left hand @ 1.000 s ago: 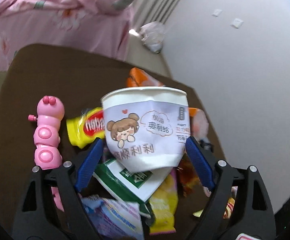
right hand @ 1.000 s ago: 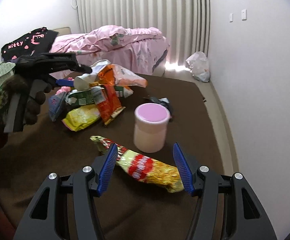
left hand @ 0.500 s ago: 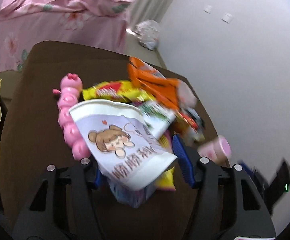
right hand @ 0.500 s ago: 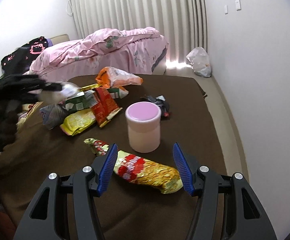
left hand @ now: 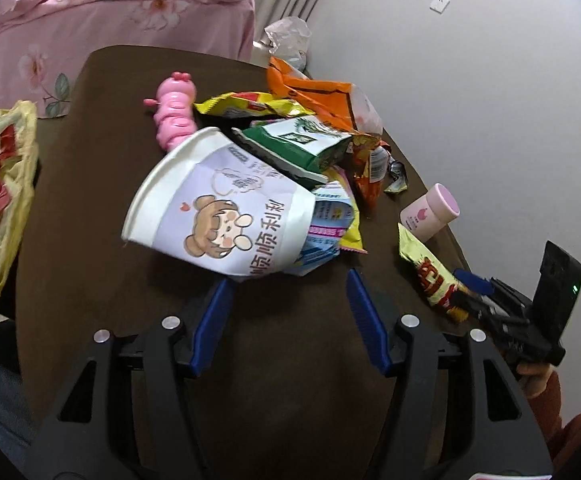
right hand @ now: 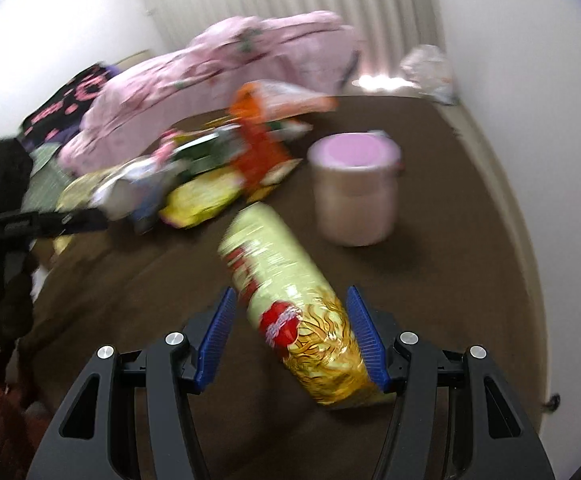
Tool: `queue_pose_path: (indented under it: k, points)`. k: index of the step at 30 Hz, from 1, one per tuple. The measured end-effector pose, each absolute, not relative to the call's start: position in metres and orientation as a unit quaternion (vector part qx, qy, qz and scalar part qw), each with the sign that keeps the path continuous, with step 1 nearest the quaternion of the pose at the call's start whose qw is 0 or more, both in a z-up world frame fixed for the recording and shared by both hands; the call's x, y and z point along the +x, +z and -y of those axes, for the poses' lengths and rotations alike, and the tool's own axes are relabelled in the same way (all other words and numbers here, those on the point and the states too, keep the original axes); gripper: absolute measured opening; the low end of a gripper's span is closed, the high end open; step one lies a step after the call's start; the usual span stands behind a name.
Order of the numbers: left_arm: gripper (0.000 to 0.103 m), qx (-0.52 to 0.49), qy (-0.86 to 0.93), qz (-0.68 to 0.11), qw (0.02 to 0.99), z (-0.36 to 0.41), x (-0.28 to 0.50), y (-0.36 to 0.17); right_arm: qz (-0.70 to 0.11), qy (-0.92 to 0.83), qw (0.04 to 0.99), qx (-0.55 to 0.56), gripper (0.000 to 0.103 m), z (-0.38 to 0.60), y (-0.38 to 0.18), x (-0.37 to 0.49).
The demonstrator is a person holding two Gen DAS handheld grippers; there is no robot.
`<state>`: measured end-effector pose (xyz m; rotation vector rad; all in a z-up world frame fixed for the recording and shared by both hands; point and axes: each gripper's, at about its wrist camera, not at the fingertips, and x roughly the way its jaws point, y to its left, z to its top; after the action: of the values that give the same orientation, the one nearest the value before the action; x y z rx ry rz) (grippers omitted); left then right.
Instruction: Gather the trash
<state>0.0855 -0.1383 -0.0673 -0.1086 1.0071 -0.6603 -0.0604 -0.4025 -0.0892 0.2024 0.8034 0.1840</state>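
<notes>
Snack wrapper (right hand: 302, 312) lies lengthwise between the spread, empty fingers of the right gripper (right hand: 290, 334), nearest the right finger; left gripper (left hand: 288, 322), likewise released, faces the paper cup (left hand: 226, 216).

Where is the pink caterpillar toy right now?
In the left wrist view the pink caterpillar toy lies on the brown table, at the far left of the trash pile, just behind the tipped paper cup and beside a yellow wrapper.
</notes>
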Motion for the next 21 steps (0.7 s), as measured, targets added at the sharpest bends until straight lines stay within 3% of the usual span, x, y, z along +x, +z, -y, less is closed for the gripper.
queue_pose_path:
  k: [11,21]
  points:
    - [0.061,-0.073,-0.259,-0.445,0.854,0.106,0.085,-0.062,-0.315,0.059,0.947,0.023,0.055,0.353,-0.037,0.009]
    - [0.082,-0.135,-0.285,-0.452,0.834,0.09,0.09,-0.07,-0.33,0.086,0.94,0.019,0.055,0.314,-0.039,0.044]
